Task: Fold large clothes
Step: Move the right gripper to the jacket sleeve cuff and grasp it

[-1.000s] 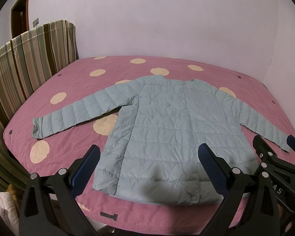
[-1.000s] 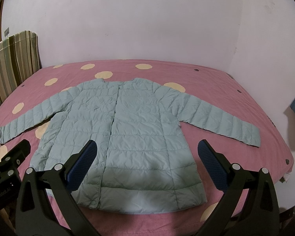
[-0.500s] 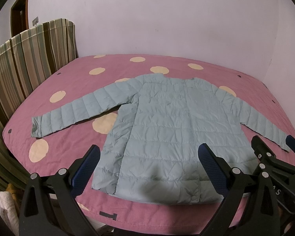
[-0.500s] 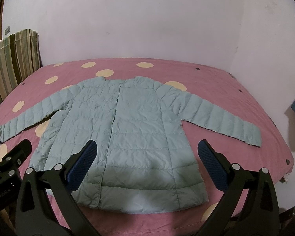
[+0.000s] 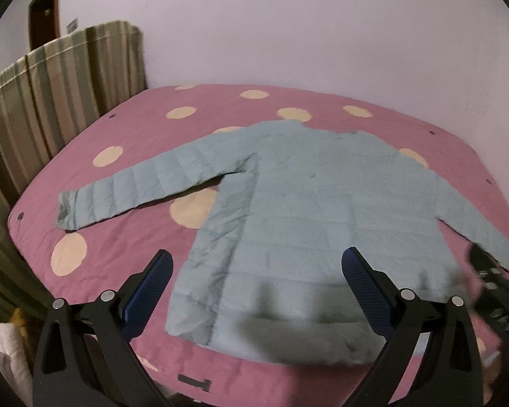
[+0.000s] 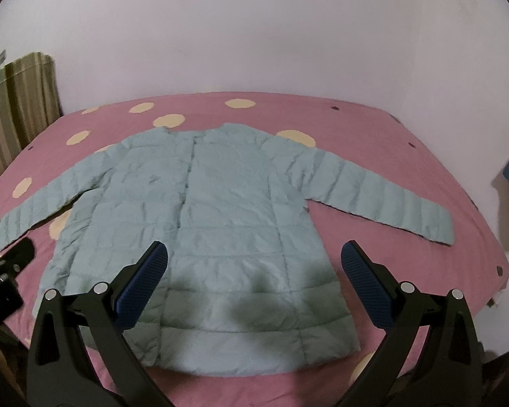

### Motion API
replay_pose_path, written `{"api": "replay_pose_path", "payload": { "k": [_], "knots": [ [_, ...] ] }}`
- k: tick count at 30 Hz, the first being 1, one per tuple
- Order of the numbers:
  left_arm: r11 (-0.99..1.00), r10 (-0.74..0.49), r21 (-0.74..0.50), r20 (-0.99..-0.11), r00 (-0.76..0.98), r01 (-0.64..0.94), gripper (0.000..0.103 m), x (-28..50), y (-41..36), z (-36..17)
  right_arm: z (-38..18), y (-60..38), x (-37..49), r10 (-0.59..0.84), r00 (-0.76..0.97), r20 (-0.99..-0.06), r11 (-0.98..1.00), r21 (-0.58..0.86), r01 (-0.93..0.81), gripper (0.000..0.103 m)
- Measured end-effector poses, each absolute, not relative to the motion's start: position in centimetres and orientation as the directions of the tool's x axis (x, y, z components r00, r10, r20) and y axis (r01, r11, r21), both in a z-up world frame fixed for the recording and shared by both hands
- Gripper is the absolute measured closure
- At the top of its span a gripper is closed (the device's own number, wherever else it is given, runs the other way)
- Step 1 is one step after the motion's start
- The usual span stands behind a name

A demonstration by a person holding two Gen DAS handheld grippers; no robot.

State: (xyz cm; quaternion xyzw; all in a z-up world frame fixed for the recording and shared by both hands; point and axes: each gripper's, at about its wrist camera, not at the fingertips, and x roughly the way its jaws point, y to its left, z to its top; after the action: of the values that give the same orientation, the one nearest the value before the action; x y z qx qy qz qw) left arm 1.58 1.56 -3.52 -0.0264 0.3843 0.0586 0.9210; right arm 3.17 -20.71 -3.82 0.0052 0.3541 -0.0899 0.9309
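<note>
A pale blue quilted jacket (image 5: 308,210) lies flat and face up on the pink spotted bed, both sleeves spread out; it also shows in the right wrist view (image 6: 220,224). My left gripper (image 5: 258,271) is open and empty, held above the jacket's hem. My right gripper (image 6: 254,264) is open and empty, above the hem too. The left sleeve cuff (image 5: 68,210) lies near the bed's left edge, the right sleeve cuff (image 6: 437,227) near the right edge. The right gripper shows at the right edge of the left wrist view (image 5: 492,271).
The pink bedspread (image 5: 125,244) with cream spots covers the bed. A striped headboard (image 5: 51,95) stands at the left. A plain wall (image 6: 254,34) runs behind the bed. The bed's near edge (image 5: 193,381) is just below the grippers.
Both grippers have moved slightly forward and to the left over the bed, so the jacket sits further right in the left view. Both stay open. The jacket has not moved.
</note>
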Motion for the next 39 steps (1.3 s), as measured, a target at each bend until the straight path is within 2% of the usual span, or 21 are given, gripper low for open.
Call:
{"api": "replay_pose_path", "payload": {
  "k": [7, 19, 20, 23, 24, 32, 39],
  "knots": [
    [0.956, 0.242, 0.070, -0.737, 0.631, -0.285, 0.004, 5.3, 6.4, -6.9, -5.9, -25.0, 5.8, -0.230, 0.699, -0.677, 0.961, -0.045, 0.273, 0.002],
    [0.815, 0.485, 0.227, -0.770, 0.414, -0.533, 0.004, 10.9, 17.1, -14.0, -10.0, -39.2, 11.4, -0.327, 0.578, -0.747, 0.853, 0.029, 0.521, 0.002],
    [0.800, 0.499, 0.234, -0.770, 0.397, -0.552, 0.004, 11.1, 17.9, -14.6, -10.5, -40.5, 11.6, -0.338, 0.565, -0.753, 0.838, 0.033, 0.545, 0.003],
    [0.769, 0.525, 0.251, -0.772, 0.359, -0.587, 0.004, 11.4, 19.4, -15.7, -11.4, -43.3, 12.0, -0.365, 0.524, -0.770, 0.801, 0.026, 0.597, 0.017],
    [0.760, 0.533, 0.257, -0.772, 0.346, -0.597, 0.004, 11.6, 19.8, -16.1, -11.7, -44.1, 12.0, -0.368, 0.512, -0.776, 0.792, 0.026, 0.610, 0.018],
    [0.719, 0.579, 0.295, -0.756, 0.307, -0.629, 0.004, 11.8, 20.5, -17.4, -13.4, -49.5, 11.1, -0.385, 0.461, -0.799, 0.712, 0.061, 0.699, 0.021],
    [0.717, 0.580, 0.297, -0.756, 0.304, -0.630, 0.004, 11.8, 20.5, -17.5, -15.0, -53.7, 10.0, -0.347, 0.441, -0.828, 0.628, 0.143, 0.765, 0.030]
  ]
}}
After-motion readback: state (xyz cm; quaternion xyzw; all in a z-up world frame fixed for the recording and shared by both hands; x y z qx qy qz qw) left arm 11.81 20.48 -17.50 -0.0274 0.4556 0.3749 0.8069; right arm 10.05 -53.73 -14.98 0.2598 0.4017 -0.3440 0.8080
